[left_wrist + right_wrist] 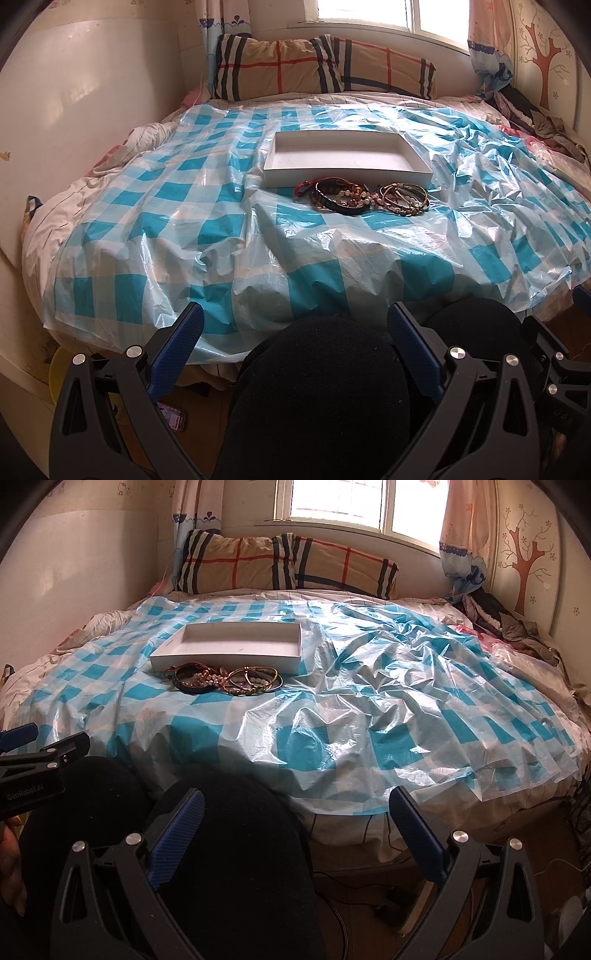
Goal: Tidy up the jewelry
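A pile of bracelets and bangles (360, 195) lies on the blue-checked plastic sheet (184, 221), just in front of an empty white box (343, 155). The pile (225, 679) and the box (229, 648) also show in the right wrist view, at the left. My left gripper (295, 317) is open and empty, held low over the person's knees, well short of the pile. My right gripper (297, 805) is open and empty, also low at the bed's near edge. The left gripper (22, 738) shows at the left edge of the right wrist view.
A plaid pillow (317, 70) lies at the head of the bed under the window. Crumpled clothes (535, 118) sit at the far right. The person's dark-clad knees (321, 387) fill the foreground. The plastic sheet is wrinkled on the right side (406, 686).
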`<state>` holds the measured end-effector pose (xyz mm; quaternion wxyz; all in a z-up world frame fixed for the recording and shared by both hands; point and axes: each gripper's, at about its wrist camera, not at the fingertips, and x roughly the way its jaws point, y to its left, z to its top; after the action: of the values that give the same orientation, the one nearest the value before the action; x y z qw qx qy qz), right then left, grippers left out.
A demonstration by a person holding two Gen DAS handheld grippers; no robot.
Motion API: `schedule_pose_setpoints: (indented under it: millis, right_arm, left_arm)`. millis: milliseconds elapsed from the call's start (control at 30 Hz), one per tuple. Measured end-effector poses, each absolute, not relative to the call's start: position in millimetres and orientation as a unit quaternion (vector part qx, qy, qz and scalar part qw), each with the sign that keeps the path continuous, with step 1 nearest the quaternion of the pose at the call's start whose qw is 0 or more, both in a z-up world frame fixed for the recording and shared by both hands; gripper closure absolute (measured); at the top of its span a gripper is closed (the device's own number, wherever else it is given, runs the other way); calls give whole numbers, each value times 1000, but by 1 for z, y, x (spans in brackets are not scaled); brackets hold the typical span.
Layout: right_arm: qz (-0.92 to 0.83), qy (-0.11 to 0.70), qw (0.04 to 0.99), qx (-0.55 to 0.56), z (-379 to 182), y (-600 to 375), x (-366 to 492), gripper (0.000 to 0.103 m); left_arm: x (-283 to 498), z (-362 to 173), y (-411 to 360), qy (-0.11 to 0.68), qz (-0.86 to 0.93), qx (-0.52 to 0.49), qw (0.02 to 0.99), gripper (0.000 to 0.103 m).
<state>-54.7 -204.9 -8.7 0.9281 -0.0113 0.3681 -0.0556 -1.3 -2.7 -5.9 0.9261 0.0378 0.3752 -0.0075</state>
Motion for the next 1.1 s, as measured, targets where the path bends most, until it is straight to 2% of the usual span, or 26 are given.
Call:
schedule_pose_setpoints:
  millis: [967, 1100]
  right_arm:
    - [-53, 359, 931, -29, -7, -198, -54, 7]
    - [-3, 342, 940, -6, 9, -205, -55, 7]
  left_arm:
    - [-1, -7, -6, 378, -8, 40, 925, 8]
    - [1, -3, -11, 382, -32, 47, 922, 8]
